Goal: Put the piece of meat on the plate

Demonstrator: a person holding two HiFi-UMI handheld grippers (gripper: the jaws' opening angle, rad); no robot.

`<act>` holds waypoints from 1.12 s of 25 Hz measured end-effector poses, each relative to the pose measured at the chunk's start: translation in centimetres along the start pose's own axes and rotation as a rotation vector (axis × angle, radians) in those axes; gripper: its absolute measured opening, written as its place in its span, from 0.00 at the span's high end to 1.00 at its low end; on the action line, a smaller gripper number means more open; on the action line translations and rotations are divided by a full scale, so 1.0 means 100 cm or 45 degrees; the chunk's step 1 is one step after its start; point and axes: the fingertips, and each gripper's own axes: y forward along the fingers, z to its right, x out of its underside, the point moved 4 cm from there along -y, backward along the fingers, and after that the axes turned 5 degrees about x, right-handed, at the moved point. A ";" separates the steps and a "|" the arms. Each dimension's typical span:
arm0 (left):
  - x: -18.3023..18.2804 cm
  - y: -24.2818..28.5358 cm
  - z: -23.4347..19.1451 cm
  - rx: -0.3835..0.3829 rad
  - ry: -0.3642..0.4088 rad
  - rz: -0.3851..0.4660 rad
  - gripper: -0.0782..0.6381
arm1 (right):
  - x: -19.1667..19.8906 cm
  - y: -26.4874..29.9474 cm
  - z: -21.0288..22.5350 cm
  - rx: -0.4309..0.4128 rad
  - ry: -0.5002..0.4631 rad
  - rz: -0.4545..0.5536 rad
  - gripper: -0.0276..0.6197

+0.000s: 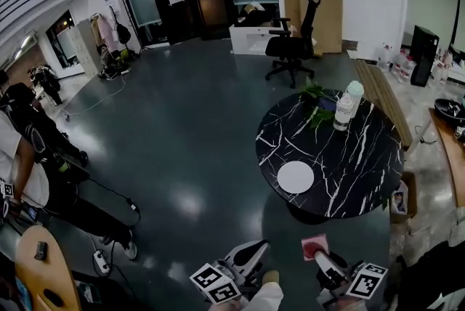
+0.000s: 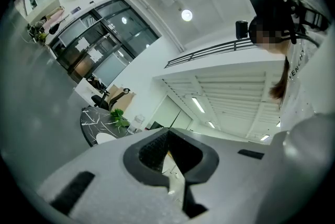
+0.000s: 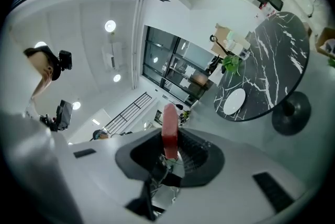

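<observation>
- Left gripper (image 1: 254, 250): low at bottom of head view, fingers closed together, nothing between them.
- Plate (image 1: 295, 176): white, bare, near edge of round marbled bench (image 1: 363, 164) closest to person, well ahead of both grippers.
- Right gripper (image 1: 320, 257): fingers part-closed, clamped on meat (image 1: 314, 244), carried in air short of bench.
- Meat: pink-red flat slab, pinched across flat faces at near end. Long axis runs along fingers, free end points forward toward bench.
- Handling: holds straight, no droop, so likely light and fairly stiff, maybe slick. Broad-face pinch looks soundest.

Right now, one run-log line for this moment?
right tool: shut on meat | left tool: shut, empty | plate: bare, on table | meat not yet placed
</observation>
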 end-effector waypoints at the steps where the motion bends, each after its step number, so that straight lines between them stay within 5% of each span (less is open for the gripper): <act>1: -0.004 0.007 -0.010 0.002 0.000 -0.008 0.88 | -0.007 0.009 0.003 0.004 0.002 0.003 0.83; 13: -0.046 0.091 -0.111 0.062 0.036 -0.025 0.88 | -0.072 0.090 0.045 0.074 -0.014 0.057 0.83; 22: -0.034 0.117 -0.164 -0.073 -0.005 -0.010 0.88 | -0.091 0.125 0.099 0.165 0.039 -0.028 0.83; 28: -0.022 0.133 -0.209 -0.214 -0.025 -0.035 0.88 | -0.108 0.172 0.143 0.189 0.027 -0.247 0.83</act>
